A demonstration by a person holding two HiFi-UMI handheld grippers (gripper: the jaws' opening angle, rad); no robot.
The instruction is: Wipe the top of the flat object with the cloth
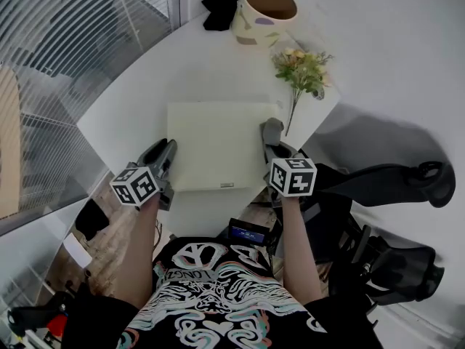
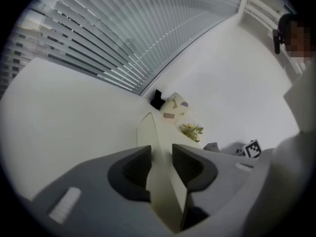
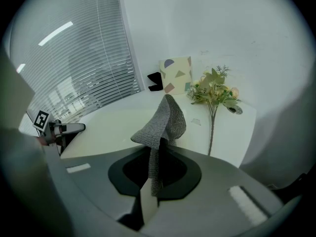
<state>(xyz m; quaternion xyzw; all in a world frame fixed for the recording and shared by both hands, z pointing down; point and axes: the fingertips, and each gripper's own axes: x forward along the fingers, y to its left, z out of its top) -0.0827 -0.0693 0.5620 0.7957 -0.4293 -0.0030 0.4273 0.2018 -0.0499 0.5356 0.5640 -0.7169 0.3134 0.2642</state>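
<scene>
The pale cream flat rectangular board [image 1: 214, 144] lies on the white tabletop [image 1: 182, 71], its left edge clamped between the left gripper's [image 2: 161, 158] jaws, while the right gripper's [image 3: 157, 164] jaws pinch a grey knitted cloth [image 3: 165, 120] at the board's right edge.

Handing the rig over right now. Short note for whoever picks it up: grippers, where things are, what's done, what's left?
Grippers: the left hand-held gripper is shut on the left edge of the flat cream object. The right hand-held gripper is shut on the grey cloth, which sticks up out of its jaws.
Things: the object lies mid white table, with the cloth at its right edge. The pot stands beyond its far edge, and the flower sprig lies near the far right corner.
Done: both grasps.
Left: wipe across the top. I can't tell whether any of it is wiped yet. Probably keep strokes clear of the sprig.
</scene>
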